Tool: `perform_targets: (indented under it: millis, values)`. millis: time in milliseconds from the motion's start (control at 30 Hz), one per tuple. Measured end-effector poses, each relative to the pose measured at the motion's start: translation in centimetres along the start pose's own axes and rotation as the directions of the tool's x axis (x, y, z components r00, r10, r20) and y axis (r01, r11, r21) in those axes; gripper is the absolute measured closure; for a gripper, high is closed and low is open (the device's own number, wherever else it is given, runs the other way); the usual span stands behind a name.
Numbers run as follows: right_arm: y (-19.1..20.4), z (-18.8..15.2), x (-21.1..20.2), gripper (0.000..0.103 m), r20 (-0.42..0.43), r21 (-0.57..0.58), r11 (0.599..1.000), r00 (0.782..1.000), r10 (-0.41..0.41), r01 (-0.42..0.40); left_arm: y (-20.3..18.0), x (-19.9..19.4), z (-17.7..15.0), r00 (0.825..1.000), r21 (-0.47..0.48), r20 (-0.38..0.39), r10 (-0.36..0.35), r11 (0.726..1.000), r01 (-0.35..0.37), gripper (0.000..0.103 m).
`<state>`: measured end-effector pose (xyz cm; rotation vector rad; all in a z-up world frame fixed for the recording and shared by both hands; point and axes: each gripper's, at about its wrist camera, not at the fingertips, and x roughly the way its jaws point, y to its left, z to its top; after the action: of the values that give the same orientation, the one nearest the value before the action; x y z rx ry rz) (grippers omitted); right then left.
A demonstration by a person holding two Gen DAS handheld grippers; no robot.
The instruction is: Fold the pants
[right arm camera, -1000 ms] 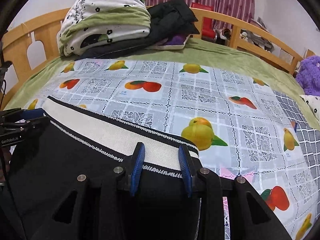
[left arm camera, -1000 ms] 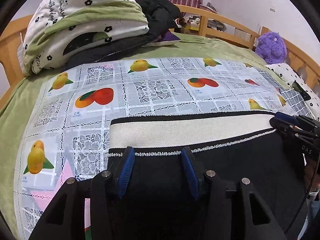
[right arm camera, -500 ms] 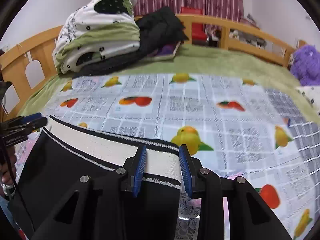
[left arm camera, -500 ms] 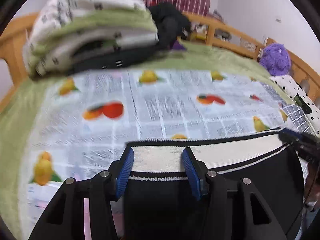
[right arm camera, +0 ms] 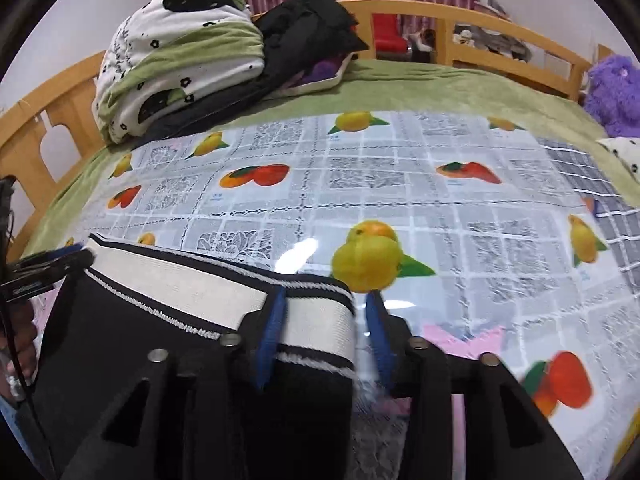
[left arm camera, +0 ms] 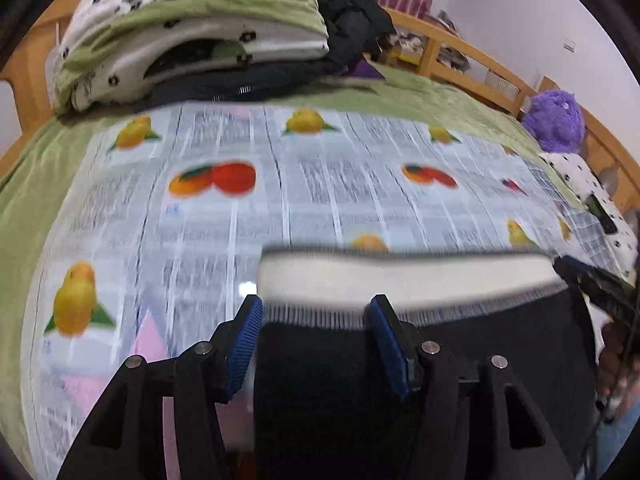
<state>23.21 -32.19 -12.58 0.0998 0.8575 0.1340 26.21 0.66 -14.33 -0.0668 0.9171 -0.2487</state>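
While your left gripper (left arm camera: 316, 320) and right gripper (right arm camera: 324, 320) each pinch cream waistband (right arm camera: 180, 280), black pants (left arm camera: 460, 360) hang stretched between them, above fruit-print cloth (right arm camera: 400, 184) on bed (right arm camera: 420, 84).

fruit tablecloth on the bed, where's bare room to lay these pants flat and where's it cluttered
Free: the fruit tablecloth beyond the pants waistband, stretching to the green blanket. Crowded: the far-left corner, with folded bedding and a black jacket; the right edge, with a purple plush. Left gripper and right gripper flank the waistband corners.
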Motion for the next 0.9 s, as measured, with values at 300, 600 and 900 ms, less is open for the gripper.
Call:
perform_targets:
  millis: [300, 600, 900]
  values:
    - [-1.0, -4.7, -4.2, 0.045, -0.051, 0.038, 0.999, 0.998, 0.035, -0.033, -0.3, -6.0, -8.3, 0.993, 0.027, -0.087, -0.085, 0.996, 0.087, 0.050]
    - [0.5, -11.1, -8.9, 0.034, -0.098, 0.084, 0.996, 0.994, 0.042, -0.034, 0.3, -11.7, -16.3, 0.990, -0.075, -0.056, -0.131, 0.989, 0.127, 0.048]
    - [2.2, -15.2, -12.2, 0.034, -0.110, 0.009, 1.000, 0.994, -0.012, 0.013, -0.9, -13.6, -20.9, 0.997, 0.050, -0.077, 0.009, 0.999, -0.005, 0.048]
